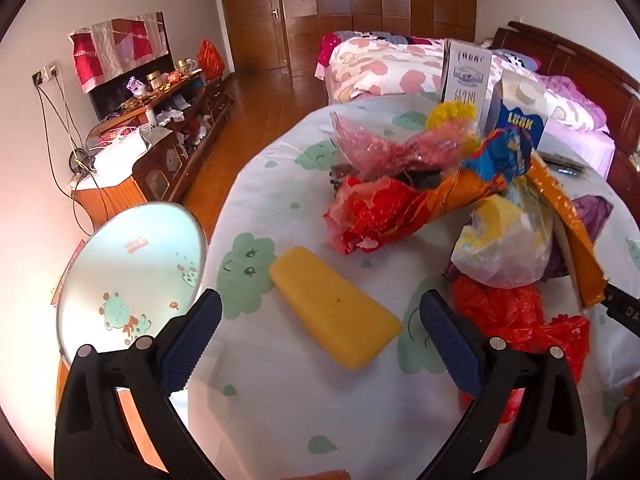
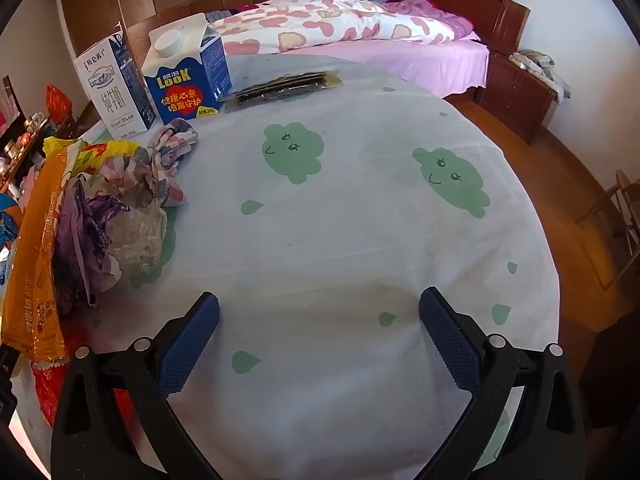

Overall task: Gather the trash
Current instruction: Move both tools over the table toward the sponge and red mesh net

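Round table (image 1: 280, 400), covered by a pale cloth printed with green cloud faces; seen from both wrist views.

Left gripper (image 1: 320, 312): recorded at the bottom of the left wrist view, jaws spread wide, nothing pinched. A yellow sponge block (image 1: 334, 306) was noted lying flat on the cloth between and just beyond the fingertips, untouched by either.

Right gripper (image 2: 319, 312): recorded at the bottom of the right wrist view, jaws spread wide over bare cloth, nothing between them.

Trash pile, right of centre in the left wrist view: crumpled red wrapper (image 1: 372, 212), pink clear plastic (image 1: 384, 148), white and yellow bag (image 1: 508, 244), red plastic bag (image 1: 516, 316), long orange packet (image 1: 568, 220). The same pile was recorded at the left edge of the right wrist view, the orange packet (image 2: 38, 248) lying beside purple plastic (image 2: 86, 220) and clear plastic (image 2: 140, 236).

Cartons, upper left of the right wrist view: white milk carton (image 2: 114, 88) and blue carton (image 2: 186, 76), upright, side by side. Dark flat packets (image 2: 280, 86) were noted just right of them.

Background: bed (image 2: 340, 28) with heart-print quilt; round mirror (image 1: 132, 276) at lower left of the left wrist view.
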### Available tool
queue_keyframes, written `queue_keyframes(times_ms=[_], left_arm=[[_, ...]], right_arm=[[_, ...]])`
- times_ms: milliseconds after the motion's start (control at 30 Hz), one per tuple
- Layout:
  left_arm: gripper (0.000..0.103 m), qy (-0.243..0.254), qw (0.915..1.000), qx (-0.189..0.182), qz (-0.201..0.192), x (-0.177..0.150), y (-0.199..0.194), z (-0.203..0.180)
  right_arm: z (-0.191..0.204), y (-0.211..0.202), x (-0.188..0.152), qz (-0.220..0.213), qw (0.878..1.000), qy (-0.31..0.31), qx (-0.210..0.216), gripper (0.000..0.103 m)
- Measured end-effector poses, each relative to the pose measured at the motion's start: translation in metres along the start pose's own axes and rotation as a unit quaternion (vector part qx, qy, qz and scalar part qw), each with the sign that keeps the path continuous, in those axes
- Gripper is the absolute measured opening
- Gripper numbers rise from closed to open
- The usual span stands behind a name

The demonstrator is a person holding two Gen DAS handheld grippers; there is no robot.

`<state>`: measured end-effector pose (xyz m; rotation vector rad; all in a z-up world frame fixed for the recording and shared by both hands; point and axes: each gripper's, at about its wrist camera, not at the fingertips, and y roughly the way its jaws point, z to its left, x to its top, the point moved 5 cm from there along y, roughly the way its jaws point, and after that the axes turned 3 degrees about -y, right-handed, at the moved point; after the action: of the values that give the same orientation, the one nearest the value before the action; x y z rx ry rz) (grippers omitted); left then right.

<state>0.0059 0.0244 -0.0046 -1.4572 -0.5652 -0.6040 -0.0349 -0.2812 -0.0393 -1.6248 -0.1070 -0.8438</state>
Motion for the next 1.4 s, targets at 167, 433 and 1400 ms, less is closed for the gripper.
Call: queue_keyframes(times_ms=[167, 433, 1400], left_arm=[[0.097, -0.010, 0.9995, -0.005, -0.028, 0.006, -0.029, 0.014], [0.097, -0.050, 0.9969, -0.007, -0.061, 0.007, -0.075, 0.048], [0.097, -0.083, 0.9932, 0.033, -0.075, -0.024, -0.111, 0.113]], right_arm=[[0.006, -0.040, -0.003, -0.058, 0.998, -0.002, 0.014, 0.098], [0.070, -0.112, -0.007, -0.127, 0.986, -0.077, 0.073, 0.098], [0.130, -0.152, -0.034, -0.147, 0.973, -0.111, 0.136, 0.098]])
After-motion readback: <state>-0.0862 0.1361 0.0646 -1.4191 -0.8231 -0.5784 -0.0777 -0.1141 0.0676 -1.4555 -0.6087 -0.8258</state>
